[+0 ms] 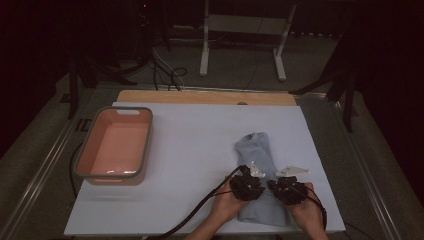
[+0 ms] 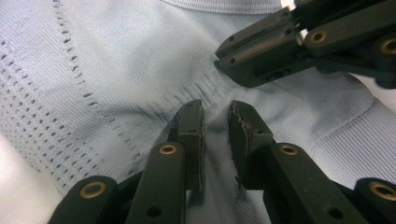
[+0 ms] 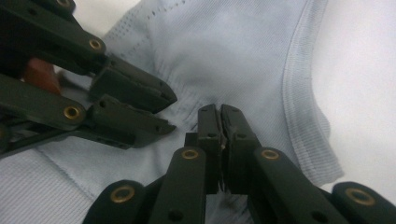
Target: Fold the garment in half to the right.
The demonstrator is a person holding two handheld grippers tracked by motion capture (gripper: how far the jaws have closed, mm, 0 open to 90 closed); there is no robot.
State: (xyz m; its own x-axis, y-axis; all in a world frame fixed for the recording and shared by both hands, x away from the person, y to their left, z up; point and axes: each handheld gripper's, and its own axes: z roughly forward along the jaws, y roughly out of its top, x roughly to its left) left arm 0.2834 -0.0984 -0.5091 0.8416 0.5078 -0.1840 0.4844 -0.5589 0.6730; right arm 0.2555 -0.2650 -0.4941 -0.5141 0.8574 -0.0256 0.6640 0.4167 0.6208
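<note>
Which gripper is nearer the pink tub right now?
Left. The left gripper sits on the folded light-blue garment, on the side toward the pink tub; the right gripper is beside it, farther from the tub.

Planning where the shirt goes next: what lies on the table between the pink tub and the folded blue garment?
Nothing: in the high view the white table is bare between the pink tub and the garment.

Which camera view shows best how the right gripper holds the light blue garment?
The right gripper view: the right gripper is pinched shut on a fold of the light blue garment. The left gripper view shows it from the side, the high view too small.
</note>
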